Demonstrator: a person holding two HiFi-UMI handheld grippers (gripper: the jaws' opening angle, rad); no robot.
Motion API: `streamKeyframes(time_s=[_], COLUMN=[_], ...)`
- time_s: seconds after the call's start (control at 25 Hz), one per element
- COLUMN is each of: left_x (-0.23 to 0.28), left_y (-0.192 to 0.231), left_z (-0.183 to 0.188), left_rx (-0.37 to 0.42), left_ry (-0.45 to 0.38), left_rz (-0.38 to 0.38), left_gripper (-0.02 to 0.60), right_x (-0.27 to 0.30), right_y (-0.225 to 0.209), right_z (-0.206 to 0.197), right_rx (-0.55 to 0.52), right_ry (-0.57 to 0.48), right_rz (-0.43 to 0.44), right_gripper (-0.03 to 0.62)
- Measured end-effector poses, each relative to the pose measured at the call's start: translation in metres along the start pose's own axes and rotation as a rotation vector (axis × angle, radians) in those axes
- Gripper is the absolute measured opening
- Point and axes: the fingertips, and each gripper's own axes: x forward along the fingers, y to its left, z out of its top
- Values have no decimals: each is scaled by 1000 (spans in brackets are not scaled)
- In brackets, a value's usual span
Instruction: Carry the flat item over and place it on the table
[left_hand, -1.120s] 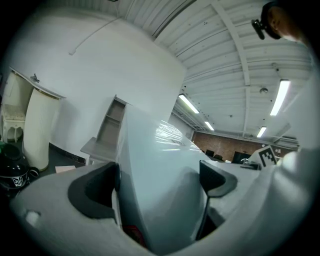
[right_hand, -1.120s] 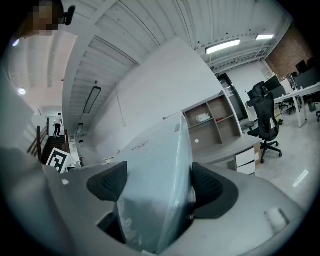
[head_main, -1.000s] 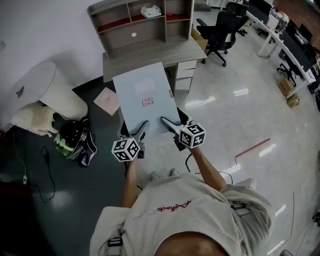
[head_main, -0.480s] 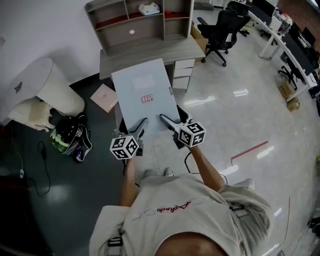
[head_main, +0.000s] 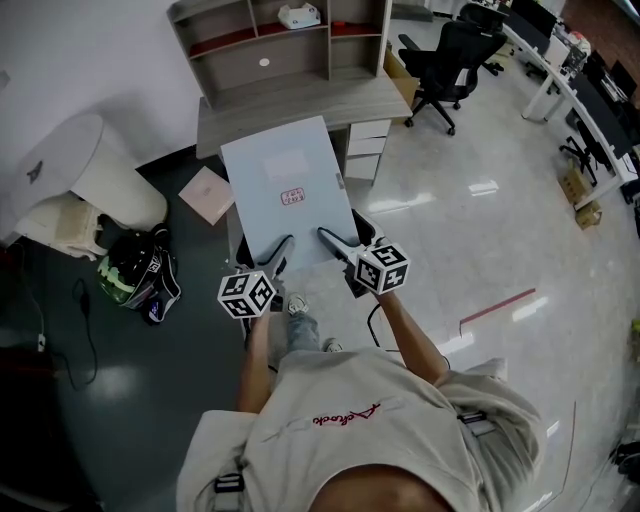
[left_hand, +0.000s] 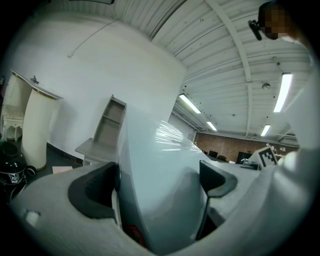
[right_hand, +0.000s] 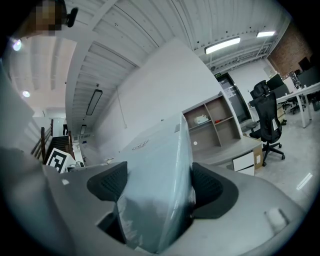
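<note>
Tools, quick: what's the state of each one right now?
Left tool: closed on the folder.
Right tool: closed on the folder too.

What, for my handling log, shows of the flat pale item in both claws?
The flat item is a thin, pale blue-grey rectangular panel, seemingly wrapped in glossy film, with a small red-printed label and a paler patch on its upper face. It is carried face up above the floor, long side pointing away from the person. The left claw and right claw each clamp its near edge.
</note>
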Motion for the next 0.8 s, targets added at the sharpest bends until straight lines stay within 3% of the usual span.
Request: streamKeyframes(time_s=[0.48, 0.8], left_x=[47, 92], left_y=[19, 58], left_z=[10, 31], left_rx=[2, -5], left_ry=[-4, -2], left_rz=[-18, -25], left_gripper=[532, 532], right_x=[35, 92], right_y=[-32, -52], right_z=[14, 29], right_rx=[-8, -13], right_ry=[-8, -3], right_rz=[-15, -24], right_gripper=[407, 407])
